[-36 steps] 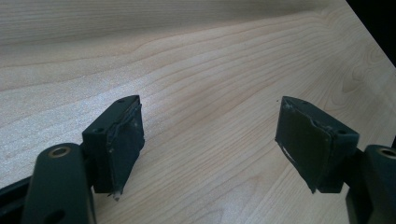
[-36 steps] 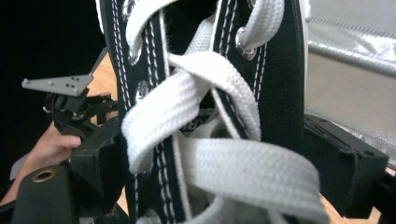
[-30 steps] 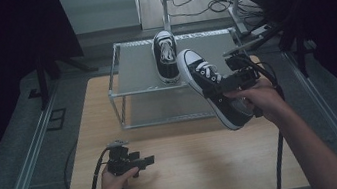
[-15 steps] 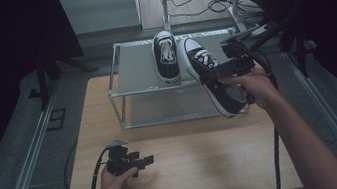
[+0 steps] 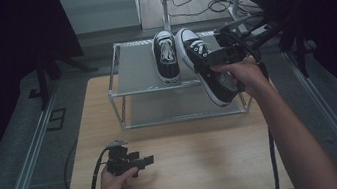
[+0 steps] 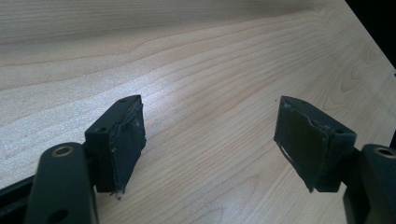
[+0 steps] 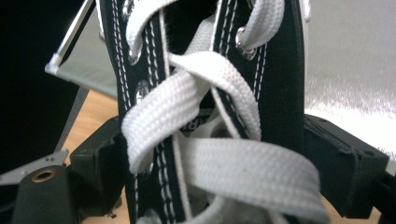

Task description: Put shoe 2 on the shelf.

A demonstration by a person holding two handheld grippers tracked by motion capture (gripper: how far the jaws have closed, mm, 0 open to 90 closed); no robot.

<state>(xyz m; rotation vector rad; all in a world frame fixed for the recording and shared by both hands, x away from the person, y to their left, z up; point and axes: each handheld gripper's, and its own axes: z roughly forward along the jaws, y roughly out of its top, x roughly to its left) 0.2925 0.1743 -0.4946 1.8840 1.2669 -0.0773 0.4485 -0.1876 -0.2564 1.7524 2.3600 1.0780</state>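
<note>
One shoe (image 5: 166, 57) already sits on the rack (image 5: 135, 71). Your right hand-held gripper (image 5: 219, 59) pinches the second shoe (image 5: 202, 64) at its 3 o'clock, heel still overhanging. Left hand-held gripper (image 5: 139, 163) rests spread on the tabletop (image 5: 206, 159).

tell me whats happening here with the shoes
A person is putting a pair of black-and-white sneakers on a metal rack. One sneaker already sits on the top shelf. The right gripper is clamped on the second sneaker, holding it beside the first with its toe over the shelf and its heel past the front edge. The left gripper rests open and empty on the wooden table.
</note>
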